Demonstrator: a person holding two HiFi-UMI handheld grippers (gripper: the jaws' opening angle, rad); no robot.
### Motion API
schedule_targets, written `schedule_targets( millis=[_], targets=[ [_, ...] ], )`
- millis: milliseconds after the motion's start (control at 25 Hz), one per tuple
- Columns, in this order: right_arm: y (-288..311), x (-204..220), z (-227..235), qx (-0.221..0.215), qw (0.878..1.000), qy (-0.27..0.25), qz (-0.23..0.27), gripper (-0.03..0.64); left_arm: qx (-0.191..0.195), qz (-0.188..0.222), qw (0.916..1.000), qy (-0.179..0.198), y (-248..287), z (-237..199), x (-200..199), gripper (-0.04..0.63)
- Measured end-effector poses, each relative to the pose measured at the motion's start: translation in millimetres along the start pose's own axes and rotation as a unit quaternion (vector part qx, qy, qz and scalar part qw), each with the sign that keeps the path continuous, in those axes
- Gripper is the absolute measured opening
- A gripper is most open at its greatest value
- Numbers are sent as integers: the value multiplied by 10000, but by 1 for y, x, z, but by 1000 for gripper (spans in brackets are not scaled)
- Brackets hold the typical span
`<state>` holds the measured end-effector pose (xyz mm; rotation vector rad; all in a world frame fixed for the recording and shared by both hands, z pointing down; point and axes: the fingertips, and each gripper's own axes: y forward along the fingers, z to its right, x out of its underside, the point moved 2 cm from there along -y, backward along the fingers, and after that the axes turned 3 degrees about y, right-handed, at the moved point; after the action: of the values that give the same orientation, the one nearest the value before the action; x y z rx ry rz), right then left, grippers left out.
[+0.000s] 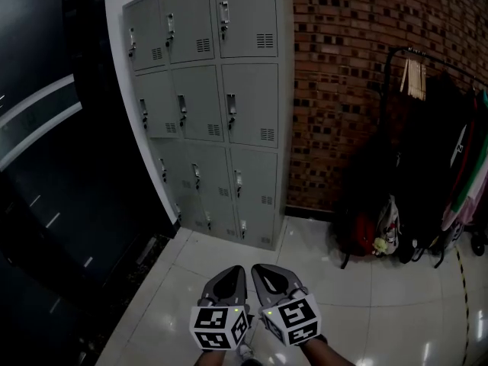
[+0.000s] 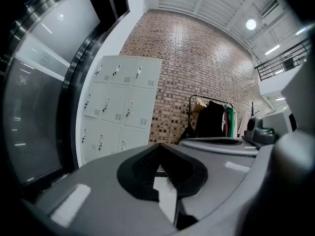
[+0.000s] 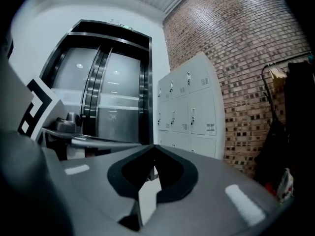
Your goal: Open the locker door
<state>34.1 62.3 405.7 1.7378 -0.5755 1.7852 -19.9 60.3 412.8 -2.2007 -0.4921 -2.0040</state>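
No door of the lockers (image 1: 210,105) has been opened yet; all are seen shut, well ahead. The left gripper (image 1: 235,271) and right gripper (image 1: 259,269) are held closed on nothing.

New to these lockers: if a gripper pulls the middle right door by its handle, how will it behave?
The door looks like thin sheet metal: probably light and stiff, swinging rather than flexing. Its handle sits at the left edge, suggesting hinges on the right. The handle is small, so jaws might slip.
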Motion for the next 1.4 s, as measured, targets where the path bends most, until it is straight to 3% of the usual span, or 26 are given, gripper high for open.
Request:
schedule_targets(
  millis=[480,880,1400],
  targets=[
    [123,-31,25,367,9991,-226,-23,0,298,97,9995,-7,83,-87,-35,6],
    [173,-37,38,510,9982,-309,-61,0,382,84,9992,-74,119,-130,-40,6],
    [254,-38,92,297,9993,-170,125,0,177,134,9998,15,202,-172,-48,6]
  ],
)
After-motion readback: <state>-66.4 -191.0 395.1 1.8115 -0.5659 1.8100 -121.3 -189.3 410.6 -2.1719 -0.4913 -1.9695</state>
